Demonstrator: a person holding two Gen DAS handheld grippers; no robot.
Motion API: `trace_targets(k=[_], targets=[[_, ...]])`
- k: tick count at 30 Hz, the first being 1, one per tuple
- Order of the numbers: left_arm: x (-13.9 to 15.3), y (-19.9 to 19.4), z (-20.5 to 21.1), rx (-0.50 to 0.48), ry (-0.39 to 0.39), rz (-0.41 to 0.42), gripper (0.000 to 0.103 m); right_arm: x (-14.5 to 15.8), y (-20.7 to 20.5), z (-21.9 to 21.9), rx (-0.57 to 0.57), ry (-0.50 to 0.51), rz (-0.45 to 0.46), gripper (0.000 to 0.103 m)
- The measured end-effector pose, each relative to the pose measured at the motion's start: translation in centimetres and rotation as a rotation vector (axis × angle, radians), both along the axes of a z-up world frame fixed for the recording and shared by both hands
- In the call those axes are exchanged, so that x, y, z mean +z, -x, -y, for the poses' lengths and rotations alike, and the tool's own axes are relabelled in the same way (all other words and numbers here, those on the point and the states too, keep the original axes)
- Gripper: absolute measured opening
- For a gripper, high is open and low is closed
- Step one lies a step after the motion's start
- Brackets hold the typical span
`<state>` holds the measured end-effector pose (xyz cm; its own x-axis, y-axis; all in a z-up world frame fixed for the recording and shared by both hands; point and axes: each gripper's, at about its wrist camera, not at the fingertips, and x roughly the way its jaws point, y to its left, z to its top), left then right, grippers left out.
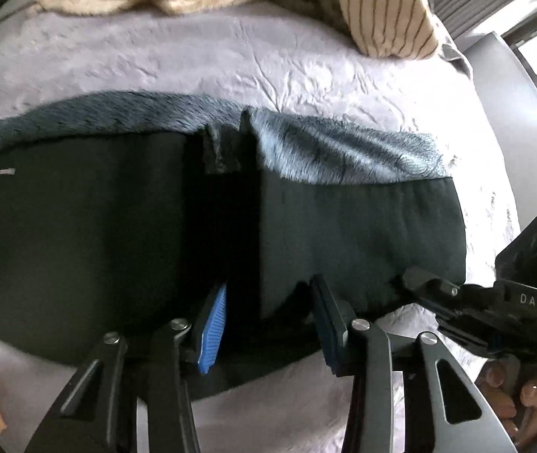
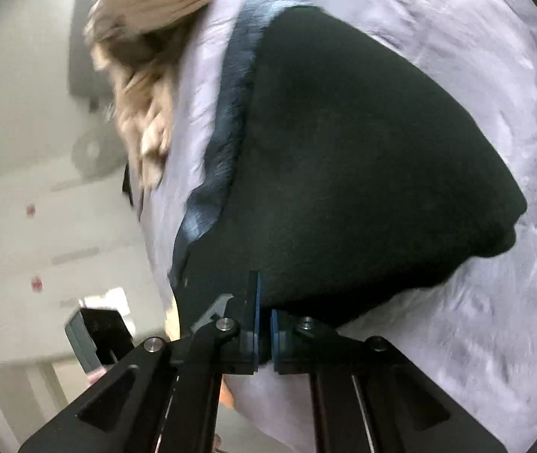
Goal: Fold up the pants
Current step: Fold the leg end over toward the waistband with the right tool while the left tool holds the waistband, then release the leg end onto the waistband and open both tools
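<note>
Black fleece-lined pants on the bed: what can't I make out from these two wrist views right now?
- Black pants with grey fleece lining: left end cut off by the left wrist view's edge; folded layers too dark to count.
- Right gripper: its pads pinch the pants' edge, but black cloth hides how much is caught.
- Left gripper: open; cloth between the jaws too dark to tell contact.
- Beige blanket: motion-blurred in the right wrist view.

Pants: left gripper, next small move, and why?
Probably close the left gripper on the near pants edge. Its jaws stand open astride that edge, while the right gripper is already shut on the same hem, so a second pinch would let both lift together.
</note>
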<state>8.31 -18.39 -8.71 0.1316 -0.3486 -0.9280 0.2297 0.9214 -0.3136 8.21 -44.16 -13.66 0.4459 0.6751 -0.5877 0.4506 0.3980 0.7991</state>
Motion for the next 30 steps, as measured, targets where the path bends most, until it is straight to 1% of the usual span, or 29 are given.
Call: trace_targets(k=[2,3,4,6,7,8,9,10,11,12,13,14,15,16,17,18,19,20,21,22,24,25,26,27,29,30], targets=[[-0.4,0.6,-0.6,0.011,-0.047,0.022,0.045,-0.1,0.6,-0.7,0.039,0.019,-0.017,0.004],[-1.0,0.5,-0.8,0.017,-0.063,0.009,0.046,-0.8,0.7,-0.9,0.042,0.028,-0.039,0.004],[-1.9,0.5,-0.9,0.027,-0.071,-0.009,0.051,-1.7,0.6,-1.1,0.040,0.030,-0.058,0.004],[-2.3,0.4,-0.8,0.026,-0.074,0.004,0.051,-3.8,0.6,-1.3,0.027,0.020,-0.092,0.004],[-2.2,0.4,-0.5,0.014,-0.086,0.018,0.054,-4.1,0.5,-1.3,0.024,0.017,-0.094,0.004],[-1.9,0.4,-0.2,0.007,-0.093,0.029,0.066,-3.9,0.3,-1.3,0.034,0.023,-0.090,0.006],[-1.5,0.4,0.0,0.006,-0.102,0.044,0.071,-3.4,0.0,-1.4,0.057,0.035,-0.082,0.007],[-0.9,0.4,0.1,0.012,-0.114,0.068,0.075,-2.5,-0.3,-1.6,0.108,0.063,-0.075,0.013],[-0.3,0.3,0.1,0.015,-0.118,0.084,0.075,-1.6,-0.8,-1.9,0.163,0.088,-0.075,0.025],[0.3,0.1,0.1,0.016,-0.111,0.094,0.075,0.0,-1.2,-2.1,0.243,0.129,-0.065,0.032],[1.0,-0.2,0.0,0.024,-0.102,0.103,0.075,1.3,-1.4,-2.0,0.281,0.151,-0.035,0.043],[1.9,-0.6,0.0,0.034,-0.097,0.119,0.075,3.2,-1.6,-1.7,0.321,0.178,0.026,0.049],[2.4,-0.9,0.1,0.035,-0.097,0.135,0.075,4.9,-2.0,-1.1,0.341,0.199,0.089,0.051],[2.7,-1.2,0.2,0.033,-0.095,0.147,0.075,6.0,-2.2,-0.4,0.339,0.223,0.129,0.053],[3.2,-1.7,0.7,0.027,-0.089,0.160,0.075,7.3,-2.9,0.9,0.318,0.281,0.179,0.055],[3.4,-2.1,0.9,0.017,-0.078,0.164,0.075,7.9,-3.6,2.3,0.285,0.338,0.199,0.056],[3.5,-2.7,1.5,0.008,-0.069,0.168,0.075,7.9,-4.3,3.5,0.254,0.374,0.197,0.056],[3.4,-3.4,2.5,-0.004,-0.063,0.171,0.075,7.3,-5.1,5.0,0.216,0.402,0.178,0.056],[3.1,-3.9,3.8,-0.014,-0.061,0.172,0.075,6.3,-5.8,6.5,0.181,0.400,0.153,0.056],[2.8,-4.3,4.7,-0.020,-0.058,0.172,0.075,5.4,-6.4,7.3,0.161,0.384,0.136,0.056],[1.6,-5.1,6.2,-0.030,-0.048,0.154,0.075,2.7,-7.3,9.0,0.124,0.315,0.095,0.056],[0.8,-5.5,6.8,-0.032,-0.050,0.144,0.075,1.5,-7.8,9.3,0.120,0.273,0.084,0.055],[0.3,-5.7,6.9,-0.033,-0.061,0.139,0.075,0.2,-8.2,9.5,0.121,0.222,0.076,0.046],[-0.4,-5.7,7.0,-0.034,-0.082,0.134,0.075,-1.1,-8.6,9.4,0.122,0.172,0.052,0.044],[-1.4,-5.6,6.5,-0.031,-0.115,0.129,0.075,-1.1,-9.2,9.0,0.119,0.158,0.027,0.040],[-1.6,-5.3,6.3,-0.030,-0.128,0.135,0.075,-0.5,-9.2,8.7,0.136,0.152,0.050,0.040]])
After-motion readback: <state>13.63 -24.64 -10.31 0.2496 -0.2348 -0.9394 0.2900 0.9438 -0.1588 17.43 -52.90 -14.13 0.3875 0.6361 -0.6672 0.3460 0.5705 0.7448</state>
